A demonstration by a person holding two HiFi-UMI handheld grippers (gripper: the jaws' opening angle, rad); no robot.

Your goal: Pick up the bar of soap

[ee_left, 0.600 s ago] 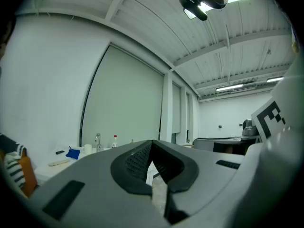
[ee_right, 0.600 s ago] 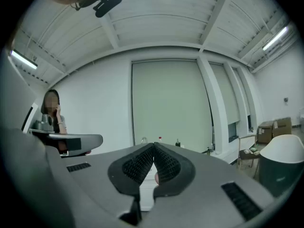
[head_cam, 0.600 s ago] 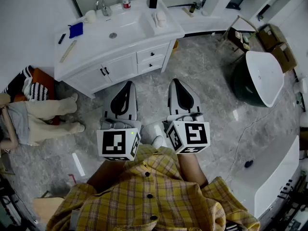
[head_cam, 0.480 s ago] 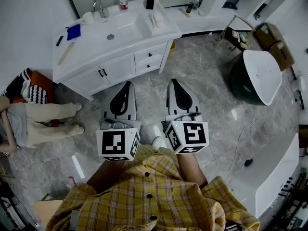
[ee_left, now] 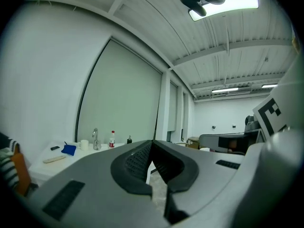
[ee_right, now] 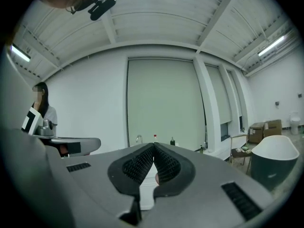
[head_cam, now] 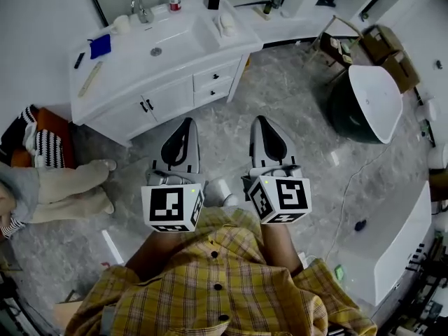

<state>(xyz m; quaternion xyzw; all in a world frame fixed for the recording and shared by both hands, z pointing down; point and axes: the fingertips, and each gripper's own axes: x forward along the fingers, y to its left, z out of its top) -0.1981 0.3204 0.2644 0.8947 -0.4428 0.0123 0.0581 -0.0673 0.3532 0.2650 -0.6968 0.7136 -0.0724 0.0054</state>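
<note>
White vanity [head_cam: 133,65] bears soap [head_cam: 225,24], cup [head_cam: 120,24], blue cloth [head_cam: 100,45].

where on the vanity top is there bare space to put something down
Bare: the front strip of the vanity top between the pale stick and the basin, and the front right corner in front of the soap. Crowded: the left end with the blue cloth, and the back edge around cup and faucet.

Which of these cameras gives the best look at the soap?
The head view: the soap lies in plain sight on the counter, right of the basin. Both gripper views look level across it; the left tongs and right tongs seem to cover that spot.
</note>
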